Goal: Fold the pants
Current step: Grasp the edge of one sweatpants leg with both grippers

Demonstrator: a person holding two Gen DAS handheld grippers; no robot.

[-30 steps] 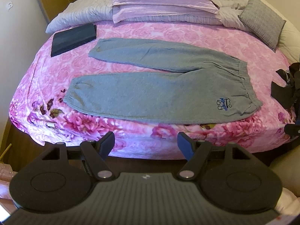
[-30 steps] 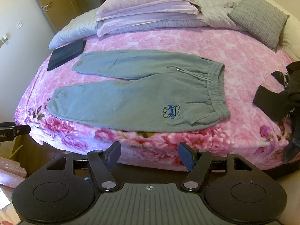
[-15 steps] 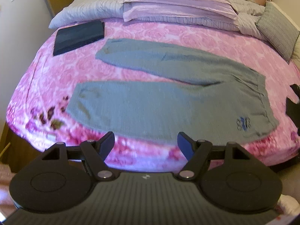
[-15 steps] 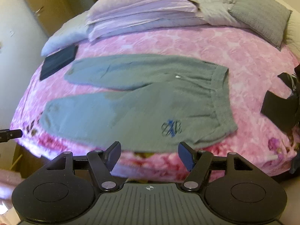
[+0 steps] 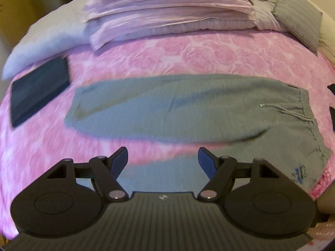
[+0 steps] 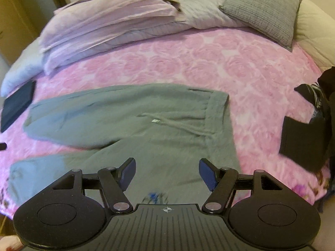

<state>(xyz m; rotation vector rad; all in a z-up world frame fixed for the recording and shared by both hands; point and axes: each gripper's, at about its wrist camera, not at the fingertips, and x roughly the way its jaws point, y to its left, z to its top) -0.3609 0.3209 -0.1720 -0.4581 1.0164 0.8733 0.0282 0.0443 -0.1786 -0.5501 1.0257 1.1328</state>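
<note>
Pink rose-patterned bedspread covers the bed, giving a broad flat surface for folding. On it the grey pants lie spread out, both legs splayed to the left, waistband to the right, presumably so a leg can be lifted over. The left gripper and right gripper hover above the near leg, jaws wide apart, gripping nothing.

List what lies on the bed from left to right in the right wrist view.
Dark flat tablet-like item → grey sweatpants → black clothing pile.
</note>
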